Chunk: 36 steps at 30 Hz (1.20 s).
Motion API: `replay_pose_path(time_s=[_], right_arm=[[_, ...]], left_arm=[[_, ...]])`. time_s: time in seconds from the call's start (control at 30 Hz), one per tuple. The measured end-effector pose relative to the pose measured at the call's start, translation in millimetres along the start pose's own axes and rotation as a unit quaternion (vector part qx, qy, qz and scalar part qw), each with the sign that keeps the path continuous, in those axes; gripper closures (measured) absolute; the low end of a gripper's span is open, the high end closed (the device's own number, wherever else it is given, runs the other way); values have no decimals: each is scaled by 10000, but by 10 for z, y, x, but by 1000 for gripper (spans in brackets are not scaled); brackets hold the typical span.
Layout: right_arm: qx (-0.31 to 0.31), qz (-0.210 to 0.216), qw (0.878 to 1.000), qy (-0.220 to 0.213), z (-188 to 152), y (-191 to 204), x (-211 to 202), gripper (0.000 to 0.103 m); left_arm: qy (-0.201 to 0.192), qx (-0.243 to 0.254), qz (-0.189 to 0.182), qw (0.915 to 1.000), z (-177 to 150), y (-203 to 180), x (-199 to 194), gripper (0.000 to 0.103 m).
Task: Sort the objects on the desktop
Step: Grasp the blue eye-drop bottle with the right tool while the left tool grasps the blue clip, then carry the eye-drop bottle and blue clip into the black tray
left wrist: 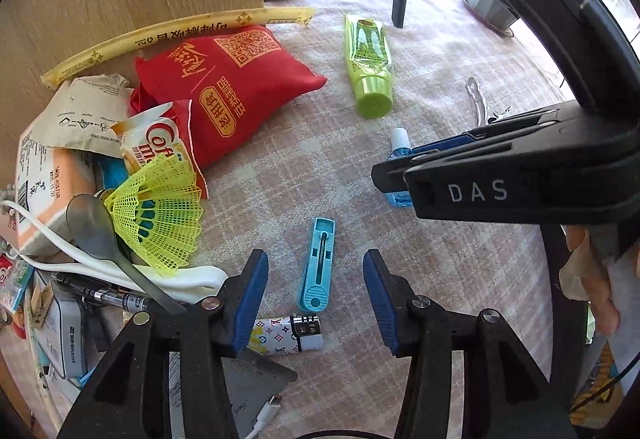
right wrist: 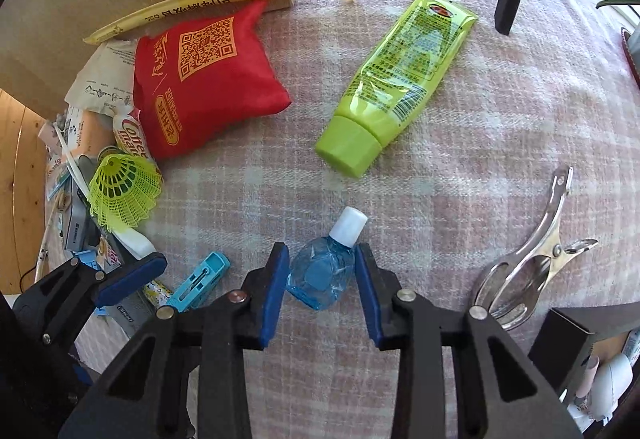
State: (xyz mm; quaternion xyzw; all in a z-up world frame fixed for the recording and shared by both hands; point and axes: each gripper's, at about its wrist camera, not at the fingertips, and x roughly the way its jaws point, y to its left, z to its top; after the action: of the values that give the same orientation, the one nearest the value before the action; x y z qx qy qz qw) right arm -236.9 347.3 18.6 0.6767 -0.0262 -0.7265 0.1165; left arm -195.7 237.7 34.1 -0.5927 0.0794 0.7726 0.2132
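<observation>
My right gripper (right wrist: 322,281) pinched the small blue faceted plastic bottle (right wrist: 320,279) on the pink plaid cloth (right wrist: 460,179); my left gripper (left wrist: 316,289) hung spread above the light-blue plastic clothespin (left wrist: 318,267), 2 pads clear.

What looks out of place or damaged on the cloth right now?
Nothing looks spilled or broken. The green tube lies capped on its side, and the small blue bottle lies tipped over between the right gripper's fingers. The heap by the red pouch is simply unsorted clutter.
</observation>
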Motion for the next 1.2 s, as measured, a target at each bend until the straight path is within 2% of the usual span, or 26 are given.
replay_pose_path(time_s=[0.1,0.13,0.2,0.23,0.37,0.43,0.53,0.63,0.7,0.83,0.9,1.03,1.2], right_arm=[[-191,-162,9997,-47,-24,57,-9,69],[-210,-161,9996,-64,-30,52,-16,69],[-207,-120,9997,-89,-56,-6,-40,70],[-177,-90,9998,-100,-69,-40,-55,71],[-20,91,9998,-154,-204,-201,-133,75],[9,178,9996,-213,-267,-292,-212,86],[27,232,9994,-268,-333,-387,-308,88],[113,311,9993,-152,-385,-532,-328,87],[158,326,9992,-139,-409,-570,-331,81],[95,108,9999,-78,-378,-337,-215,72],[-41,25,10000,7,-352,-250,-148,71],[-485,-404,9980,-102,-398,-117,-163,71],[-285,-204,9993,-153,-444,-254,-273,72]], left_arm=[[60,94,22,9999,-48,-15,91,60],[74,118,77,9999,-48,-57,143,65],[166,54,118,9998,-70,-63,202,90],[69,34,150,9999,-79,-66,184,91],[61,-61,49,10000,-119,-77,135,92],[12,-43,16,10000,-139,-110,75,92],[-56,24,12,10000,-150,-186,3,92],[-69,5,30,10000,-122,-246,26,92],[-69,-7,18,10000,-72,-223,54,92],[-67,-96,17,9999,-75,-288,119,92],[-71,-162,-21,9998,-89,-255,129,92],[-56,-281,-85,9996,-159,-165,92,92],[-105,-299,-205,9993,-214,-179,3,92]])
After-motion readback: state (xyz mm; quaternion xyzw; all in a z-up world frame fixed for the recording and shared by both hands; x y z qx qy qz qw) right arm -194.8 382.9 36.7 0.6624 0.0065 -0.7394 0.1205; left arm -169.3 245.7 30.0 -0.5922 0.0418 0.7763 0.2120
